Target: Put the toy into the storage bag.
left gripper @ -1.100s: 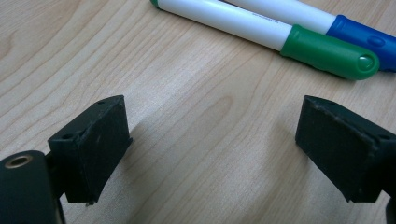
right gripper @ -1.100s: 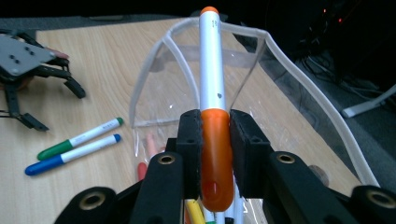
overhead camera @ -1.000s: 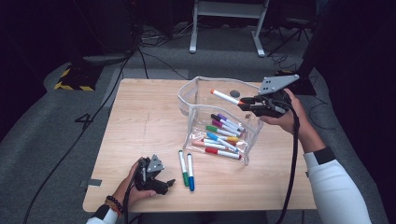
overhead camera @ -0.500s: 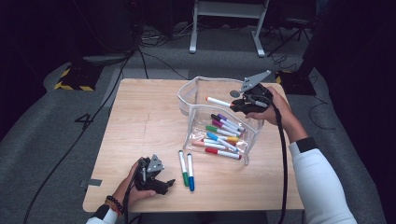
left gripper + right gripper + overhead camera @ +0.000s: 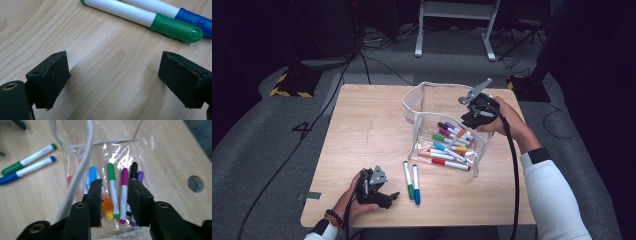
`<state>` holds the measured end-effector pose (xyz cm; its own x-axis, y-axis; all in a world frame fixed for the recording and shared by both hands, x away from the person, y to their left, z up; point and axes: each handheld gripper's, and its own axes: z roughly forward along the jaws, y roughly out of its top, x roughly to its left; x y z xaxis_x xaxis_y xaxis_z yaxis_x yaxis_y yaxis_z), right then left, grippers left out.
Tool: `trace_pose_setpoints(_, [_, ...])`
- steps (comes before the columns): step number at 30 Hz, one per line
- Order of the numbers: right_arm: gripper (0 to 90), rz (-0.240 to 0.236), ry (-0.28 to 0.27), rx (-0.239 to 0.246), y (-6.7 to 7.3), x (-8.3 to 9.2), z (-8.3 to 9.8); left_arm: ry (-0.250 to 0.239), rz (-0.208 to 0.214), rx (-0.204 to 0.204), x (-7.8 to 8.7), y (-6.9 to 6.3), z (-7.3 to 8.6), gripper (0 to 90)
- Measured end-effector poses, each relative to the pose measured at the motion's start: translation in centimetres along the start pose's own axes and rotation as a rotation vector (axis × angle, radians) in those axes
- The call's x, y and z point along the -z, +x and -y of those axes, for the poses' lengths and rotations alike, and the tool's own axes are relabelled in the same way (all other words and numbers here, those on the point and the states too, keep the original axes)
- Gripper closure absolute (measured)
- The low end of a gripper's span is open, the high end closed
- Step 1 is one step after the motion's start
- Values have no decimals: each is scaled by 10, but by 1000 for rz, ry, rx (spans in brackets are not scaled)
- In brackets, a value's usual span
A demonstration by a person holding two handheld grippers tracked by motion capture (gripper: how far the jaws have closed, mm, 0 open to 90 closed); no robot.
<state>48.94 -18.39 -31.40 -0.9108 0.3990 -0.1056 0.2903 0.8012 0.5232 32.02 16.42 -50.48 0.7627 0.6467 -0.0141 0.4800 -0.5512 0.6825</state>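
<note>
A clear plastic pouch [image 5: 412, 107] stands open on the wooden table with several coloured markers [image 5: 449, 147] lying in it. My right gripper [image 5: 467, 122] hangs over its right side, pointing down into it. Its jaws have just been opening and stand apart, gripping nothing [image 5: 115, 186]. Below them in the pouch [image 5: 150, 147] lie green, pink and black markers and a blurred orange one [image 5: 107, 207]. A green marker [image 5: 408, 180] and a blue marker [image 5: 415, 177] lie side by side on the table in front of the pouch. My left gripper [image 5: 392, 196] rests open just left of them, empty [image 5: 113, 80].
The green marker [image 5: 140, 17] and blue marker [image 5: 192, 18] lie just beyond the left jaws. A round hole [image 5: 195, 183] is in the tabletop near the pouch. The right gripper's cable [image 5: 514, 170] trails along the forearm. Cables and a white stand [image 5: 452, 10] are on the floor behind the table.
The right gripper has come left and down over the pouch and its jaws have parted; the marker it held is out of them. The left gripper has not moved.
</note>
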Motion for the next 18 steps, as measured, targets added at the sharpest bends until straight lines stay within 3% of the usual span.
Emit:
trace_pose_setpoints(5, [512, 31, -79, -26, -1, 15, 7, 0, 1, 0, 0, 0, 0, 101])
trace_pose_setpoints(7, [467, 73, -109, -39, 0, 23, 10, 0, 1, 0, 0, 0, 0, 101])
trace_pose_setpoints(10, [409, 83, -151, -54, 3, 33, 16, 0, 0, 0, 0, 0, 0, 101])
trace_pose_setpoints(18, [328, 160, -249, -89, 14, 59, 35, 0, 0, 0, 0, 0, 0, 101])
